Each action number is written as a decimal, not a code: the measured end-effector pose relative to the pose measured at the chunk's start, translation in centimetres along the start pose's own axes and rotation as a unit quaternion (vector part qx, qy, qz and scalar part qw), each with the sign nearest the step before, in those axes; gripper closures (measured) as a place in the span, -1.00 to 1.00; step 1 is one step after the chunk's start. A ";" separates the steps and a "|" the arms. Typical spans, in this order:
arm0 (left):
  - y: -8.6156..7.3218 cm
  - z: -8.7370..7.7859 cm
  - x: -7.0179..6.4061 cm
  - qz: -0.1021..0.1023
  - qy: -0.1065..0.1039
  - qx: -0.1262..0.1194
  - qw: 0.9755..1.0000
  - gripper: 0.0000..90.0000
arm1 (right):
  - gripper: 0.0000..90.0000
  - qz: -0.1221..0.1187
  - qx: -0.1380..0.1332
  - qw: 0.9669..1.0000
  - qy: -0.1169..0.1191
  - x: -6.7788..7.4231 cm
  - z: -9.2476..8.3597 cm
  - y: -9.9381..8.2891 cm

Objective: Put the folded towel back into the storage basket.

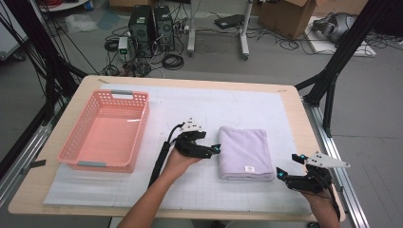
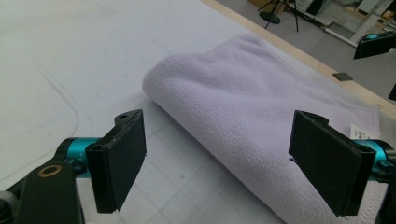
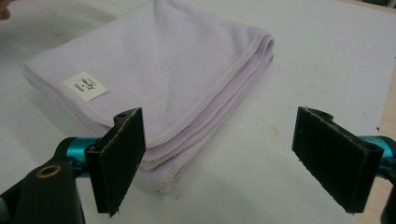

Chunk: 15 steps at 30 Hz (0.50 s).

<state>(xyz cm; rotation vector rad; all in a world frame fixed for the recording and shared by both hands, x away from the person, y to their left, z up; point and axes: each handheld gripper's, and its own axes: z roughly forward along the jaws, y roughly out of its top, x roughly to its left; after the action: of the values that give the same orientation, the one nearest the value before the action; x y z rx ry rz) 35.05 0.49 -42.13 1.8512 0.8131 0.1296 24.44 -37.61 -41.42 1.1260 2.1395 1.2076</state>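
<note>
A folded lilac towel (image 1: 245, 152) lies flat on the white mat, a small white label near its front edge. My left gripper (image 1: 214, 150) sits just left of the towel's folded edge, open, its jaws facing the towel (image 2: 261, 121) with nothing between them. My right gripper (image 1: 288, 166) hovers off the towel's front right corner, also open and holding nothing. In the right gripper view the stitched corner of the towel (image 3: 154, 74) and its label (image 3: 84, 85) lie just beyond the left jaw.
A pink plastic basket (image 1: 76, 145) stands on the left side of the mat. The table's right edge (image 1: 311, 137) runs close behind my right gripper. Computers, cables and cardboard boxes sit on the floor beyond the table.
</note>
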 end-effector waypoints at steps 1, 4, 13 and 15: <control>0.0 0.0 0.0 0.000 0.000 0.000 1.000 -0.57 | -0.64 0.002 0.000 1.000 0.000 0.0 0.0 0.0; 0.0 1.2 -0.3 -0.010 -0.004 0.014 1.000 -0.57 | -0.64 0.001 0.000 1.000 0.000 0.0 0.0 0.0; -0.2 4.1 -0.9 -0.038 0.007 0.060 0.997 -0.56 | -0.64 0.002 0.003 1.000 0.002 0.1 0.1 0.0; -0.4 4.6 -0.9 -0.048 0.007 0.074 0.996 -0.56 | -0.64 0.002 0.003 1.000 0.003 0.1 0.1 0.0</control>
<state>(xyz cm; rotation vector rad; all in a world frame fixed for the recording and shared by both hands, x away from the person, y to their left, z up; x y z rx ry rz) 36.21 -3.62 -44.20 1.9477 0.9410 0.0219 24.48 -37.52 -41.49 1.1300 2.1476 1.2082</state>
